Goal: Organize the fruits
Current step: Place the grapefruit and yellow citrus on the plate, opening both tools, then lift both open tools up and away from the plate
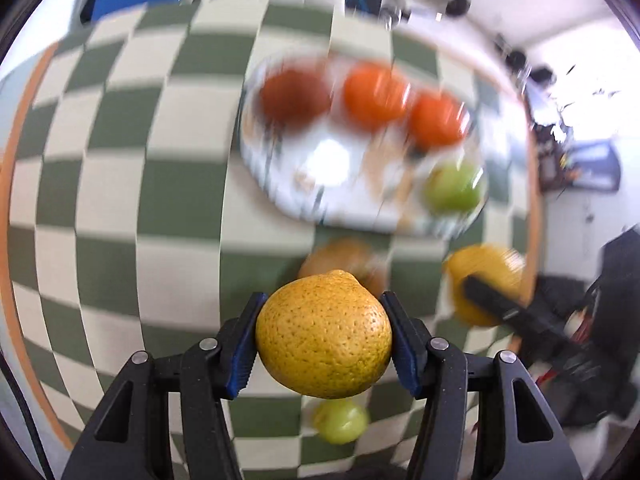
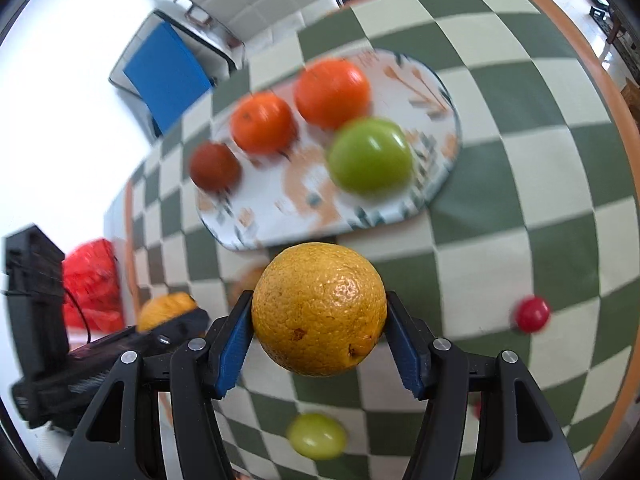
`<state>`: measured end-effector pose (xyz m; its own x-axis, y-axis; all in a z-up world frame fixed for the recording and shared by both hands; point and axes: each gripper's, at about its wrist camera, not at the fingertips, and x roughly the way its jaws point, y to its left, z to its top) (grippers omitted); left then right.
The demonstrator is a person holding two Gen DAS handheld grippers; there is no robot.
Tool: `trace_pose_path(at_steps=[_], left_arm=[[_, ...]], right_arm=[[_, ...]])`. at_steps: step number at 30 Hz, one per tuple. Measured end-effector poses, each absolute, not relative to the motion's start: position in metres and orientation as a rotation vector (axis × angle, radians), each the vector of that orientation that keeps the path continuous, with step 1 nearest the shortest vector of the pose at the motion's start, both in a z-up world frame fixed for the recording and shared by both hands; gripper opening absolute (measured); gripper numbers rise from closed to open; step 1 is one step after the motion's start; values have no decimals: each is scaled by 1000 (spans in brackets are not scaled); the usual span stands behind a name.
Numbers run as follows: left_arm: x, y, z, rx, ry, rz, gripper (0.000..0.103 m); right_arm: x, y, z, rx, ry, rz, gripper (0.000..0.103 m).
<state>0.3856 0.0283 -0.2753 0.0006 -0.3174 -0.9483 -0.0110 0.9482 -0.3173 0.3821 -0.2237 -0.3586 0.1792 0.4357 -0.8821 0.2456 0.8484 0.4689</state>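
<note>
The left gripper (image 1: pixel 324 336) clamps a yellow lemon (image 1: pixel 323 334) between its blue pads, just short of the oval plate (image 2: pixel 436 184). The right gripper (image 2: pixel 319 312) grips a yellow-orange citrus (image 2: pixel 319 309), also near the plate's edge. On the plate sit two oranges (image 2: pixel 332 92), a dark red fruit (image 2: pixel 214 166) and a green apple (image 2: pixel 370 160). No writing is legible anywhere.

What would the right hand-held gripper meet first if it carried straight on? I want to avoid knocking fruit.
Probably the near rim of the plate, straight ahead of the right hand-held gripper and its yellow orange; the green apple lies beyond. Depth is unclear.
</note>
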Motion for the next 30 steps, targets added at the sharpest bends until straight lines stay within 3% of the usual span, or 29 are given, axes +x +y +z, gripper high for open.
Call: trace_pose_path(at_steps=[6,15,17,19,20,21,25,27,30], left_arm=[[450,32,-281,-300,1541,-167,55],[467,18,-318,-230,1631,-122,55],[468,19,-322,-224,1636,-115,56],[468,20,-323,-231,1629,-117,65],[468,20,-322,-233,1622,-120,80],[469,19,-320,-227,1616,-123,86],[470,15,-317,-173,1591,-108,89],[465,16,-310,-134,1558,-98,88],[454,16,-299,-41,1493,-65,88]], right_arm=[[430,-204,-362,572,1394,155,65],[462,-181,-387,501,1445,139,66],[461,-184,-388,520,1430,128,73],[461,-186,-386,533,1420,133,78],[460,-187,-384,532,1418,132,80],[460,-188,-383,532,1416,132,80],[454,-190,-372,487,1406,105,82],[448,-191,-363,435,1392,83,93],[438,-196,-348,305,1362,7,94]])
